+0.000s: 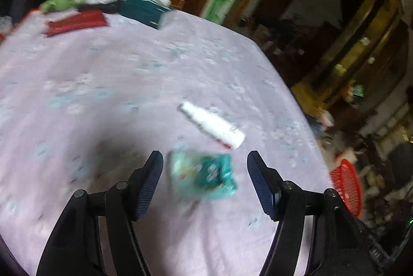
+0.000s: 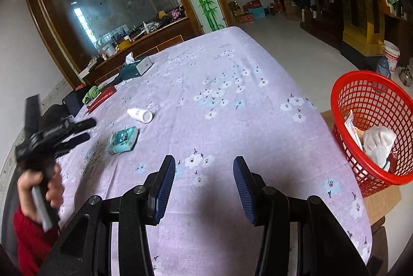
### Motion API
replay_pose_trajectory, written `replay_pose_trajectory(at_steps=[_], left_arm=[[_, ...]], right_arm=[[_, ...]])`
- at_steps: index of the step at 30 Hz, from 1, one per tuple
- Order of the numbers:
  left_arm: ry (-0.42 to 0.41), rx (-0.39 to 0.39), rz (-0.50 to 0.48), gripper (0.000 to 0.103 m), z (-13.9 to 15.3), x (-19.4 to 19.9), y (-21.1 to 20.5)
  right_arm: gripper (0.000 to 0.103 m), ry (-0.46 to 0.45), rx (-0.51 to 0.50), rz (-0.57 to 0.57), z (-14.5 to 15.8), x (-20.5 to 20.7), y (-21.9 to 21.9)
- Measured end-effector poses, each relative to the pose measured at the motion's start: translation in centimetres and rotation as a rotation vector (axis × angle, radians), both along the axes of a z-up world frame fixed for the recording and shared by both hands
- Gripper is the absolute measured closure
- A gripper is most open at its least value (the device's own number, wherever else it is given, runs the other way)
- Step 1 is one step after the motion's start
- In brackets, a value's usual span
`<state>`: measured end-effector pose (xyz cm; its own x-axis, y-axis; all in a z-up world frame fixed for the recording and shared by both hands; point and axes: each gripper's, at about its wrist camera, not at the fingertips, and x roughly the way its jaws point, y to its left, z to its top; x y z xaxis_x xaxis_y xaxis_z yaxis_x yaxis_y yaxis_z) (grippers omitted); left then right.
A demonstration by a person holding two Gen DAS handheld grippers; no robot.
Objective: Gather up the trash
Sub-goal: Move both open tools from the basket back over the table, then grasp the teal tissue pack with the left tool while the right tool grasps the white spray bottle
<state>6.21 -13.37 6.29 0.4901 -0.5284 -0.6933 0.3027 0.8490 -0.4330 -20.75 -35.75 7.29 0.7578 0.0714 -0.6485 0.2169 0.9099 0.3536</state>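
The left gripper (image 1: 205, 167), spread wide, frames the teal packet (image 1: 204, 176) mid-table; lower squarely before pinching, clear of the white bottle (image 1: 213, 124). The right gripper (image 2: 204, 172) hangs spread, empty.

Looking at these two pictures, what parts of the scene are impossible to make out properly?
- Teal packet: the print is smeared by motion blur in the left wrist view and too small in the right wrist view.
- White bottle: label text is blurred and too small in both views.
- Red basket: lower contents are hidden behind its mesh wall; the left wrist view crops it at the table edge.
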Motion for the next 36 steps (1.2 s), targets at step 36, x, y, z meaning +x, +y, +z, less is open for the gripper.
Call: replay_pose_trajectory(at_steps=[36], left_arm=[[-0.086,0.263,-0.134,0.064,-4.5,-4.6,-5.9]], right_arm=[[0.052,0.013,0.032,0.018,-0.2,-0.1,-0.2]])
